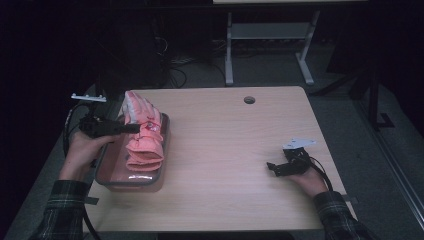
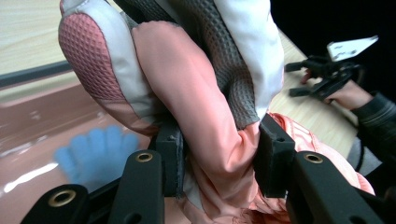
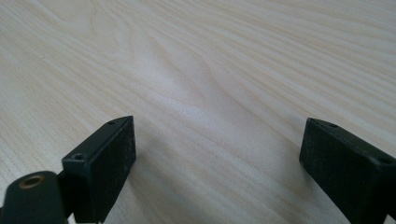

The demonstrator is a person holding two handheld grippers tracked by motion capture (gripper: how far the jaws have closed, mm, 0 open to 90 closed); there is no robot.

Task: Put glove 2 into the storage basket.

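Note:
A padded pink glove (image 1: 141, 117) with white and grey textured patches hangs over a brownish see-through bin (image 1: 127, 183) at the table's left side. My left gripper (image 1: 139, 128) is shut on the glove (image 2: 187, 93), its pads pressing the pink fabric from both sides, fingers of the glove pointing away. More pink fabric (image 1: 145, 154) lies in the bin below it. My right gripper (image 1: 272, 167) rests low on the table at the right, jaws wide apart with only bare wood between them in the right gripper view (image 3: 217, 154).
The bin's wall carries a blue hand-shaped mark (image 2: 95, 147). The wooden table (image 1: 225, 145) has a round cable hole (image 1: 249, 100) near its far edge. A white desk frame (image 1: 270, 35) stands on the floor beyond. The other hand's gripper (image 2: 322, 77) shows far off.

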